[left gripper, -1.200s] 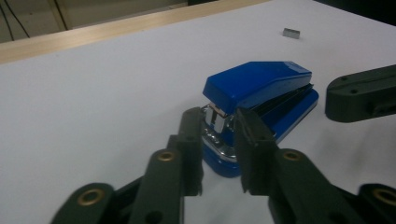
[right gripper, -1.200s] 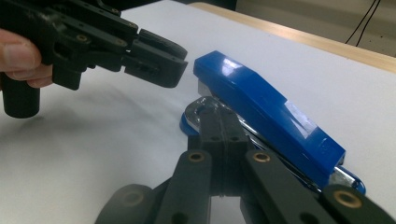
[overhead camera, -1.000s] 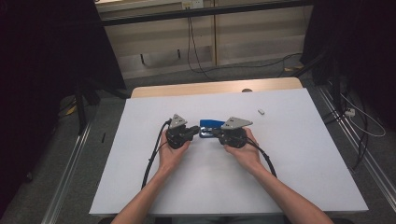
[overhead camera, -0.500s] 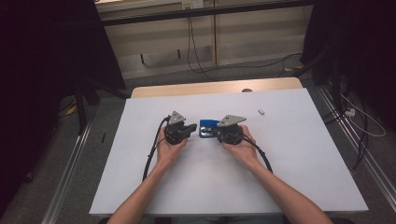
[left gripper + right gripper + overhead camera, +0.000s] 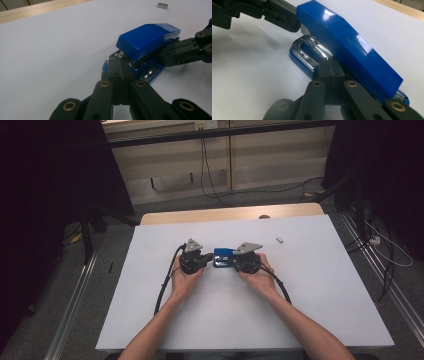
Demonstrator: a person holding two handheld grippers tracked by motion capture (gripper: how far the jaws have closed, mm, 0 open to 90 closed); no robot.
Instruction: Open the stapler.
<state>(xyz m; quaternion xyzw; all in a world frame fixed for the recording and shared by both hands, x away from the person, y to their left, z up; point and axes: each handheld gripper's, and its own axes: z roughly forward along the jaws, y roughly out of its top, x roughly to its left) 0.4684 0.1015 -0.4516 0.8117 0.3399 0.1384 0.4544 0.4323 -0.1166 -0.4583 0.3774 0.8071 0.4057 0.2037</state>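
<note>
Bare forearms come in from the near edge of the white table, each hand holding a black gripper, and the two meet near the table's middle with a blue stapler between them. On the left, the left gripper has its jaws pressed together, tips against the stapler's front end just under the raised blue top cover, as the left gripper view shows. On the right, the right gripper also has its jaws closed flat on each other, tips pushed in beside the chrome staple channel below the cover. Neither clamps the stapler; both only touch it. Judging by the tilted-up cover, the stapler seems partly opened, and swinging it fully open, or shutting it again, looks still to do. Farther right lies a small grey block, well apart, and the table's wooden far edge beyond.
</note>
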